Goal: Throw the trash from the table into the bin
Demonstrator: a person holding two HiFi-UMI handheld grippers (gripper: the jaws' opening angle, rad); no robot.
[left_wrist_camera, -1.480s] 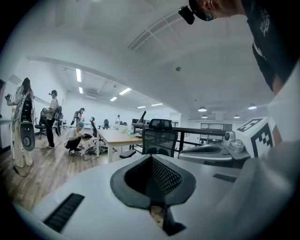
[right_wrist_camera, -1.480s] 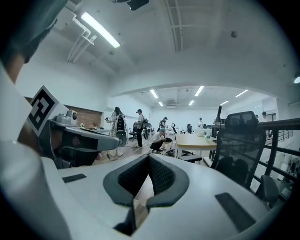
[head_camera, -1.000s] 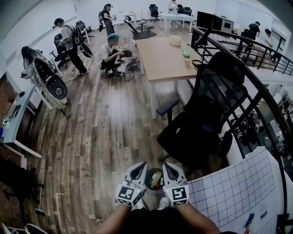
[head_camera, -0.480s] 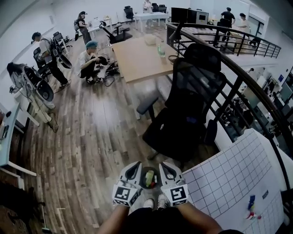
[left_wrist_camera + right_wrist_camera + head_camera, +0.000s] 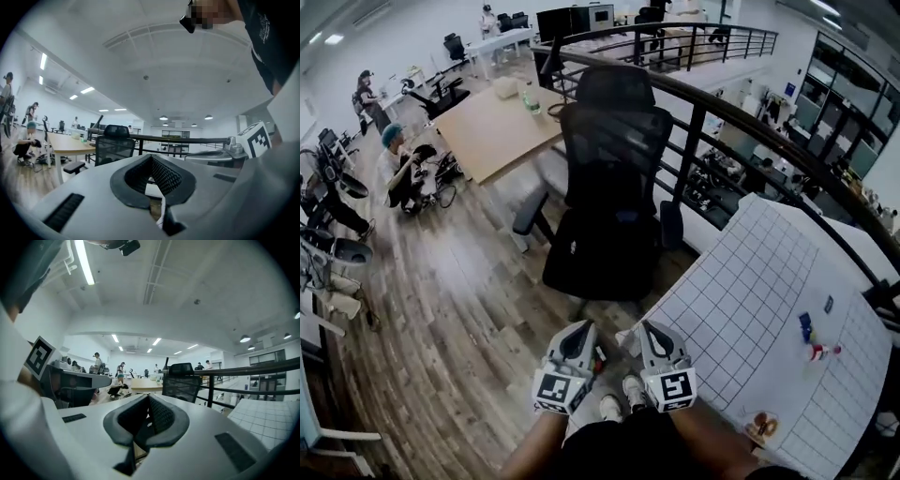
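Office floor, wood planks, with a gridded table at right. Trash lies on its far side, well apart from both grippers. Left gripper and right gripper ride level, side by side, jaws pressed together on nothing — probably heading for a pickup.

Head view looks steeply down; all views share the chair.
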